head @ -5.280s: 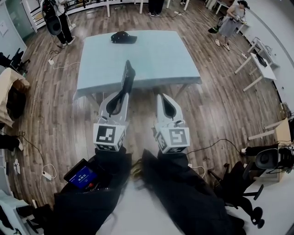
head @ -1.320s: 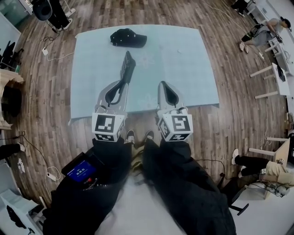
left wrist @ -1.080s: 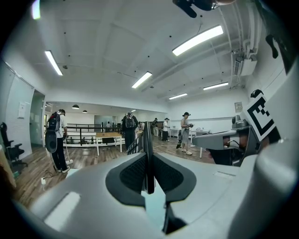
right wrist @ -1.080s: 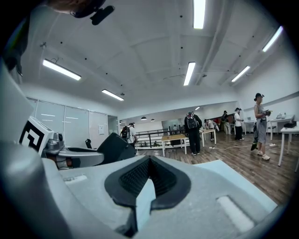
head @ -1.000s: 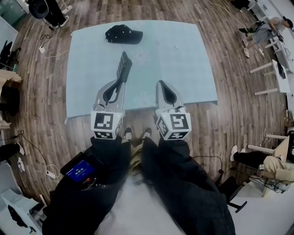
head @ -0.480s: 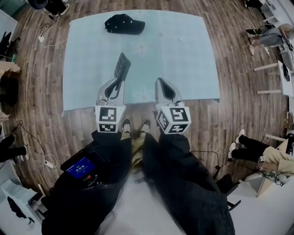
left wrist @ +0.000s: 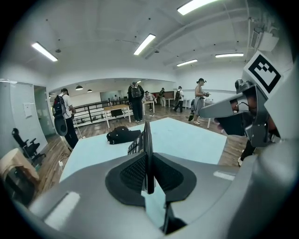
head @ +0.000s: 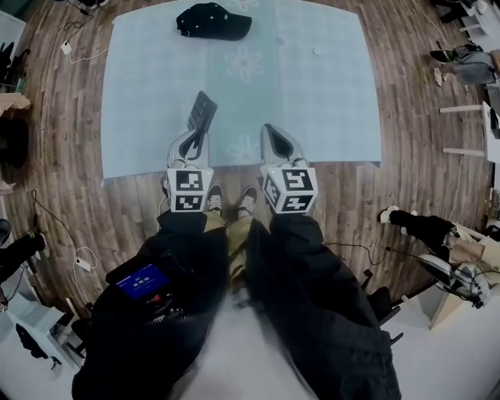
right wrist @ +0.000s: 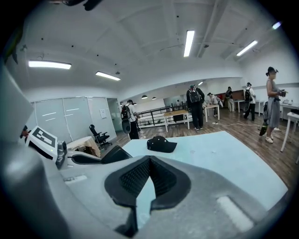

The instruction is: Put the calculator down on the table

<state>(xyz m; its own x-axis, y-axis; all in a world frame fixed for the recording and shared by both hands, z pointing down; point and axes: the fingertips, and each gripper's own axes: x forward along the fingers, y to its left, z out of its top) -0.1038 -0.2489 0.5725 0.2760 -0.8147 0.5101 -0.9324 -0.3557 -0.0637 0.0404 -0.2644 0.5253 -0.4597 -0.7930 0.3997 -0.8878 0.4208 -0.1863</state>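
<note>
A black calculator (head: 202,111) sticks out ahead of my left gripper (head: 196,131), over the near left part of the light blue table (head: 328,94). In the left gripper view the calculator (left wrist: 146,140) stands on edge between the two pads, and the left gripper (left wrist: 148,161) is shut on it. My right gripper (head: 268,130) hangs beside it over the table's front edge. Its jaws (right wrist: 149,161) meet at the tips with nothing between them.
A black cap (head: 213,21) lies at the table's far left (left wrist: 122,135) (right wrist: 161,144). Wooden floor with cables surrounds the table. Several people stand by desks at the back of the room (left wrist: 135,100). An office chair (right wrist: 97,135) stands at the left.
Both grippers have sunk toward the table and tipped further down. The calculator has come lower with the left gripper and shows more of its key face from above.
</note>
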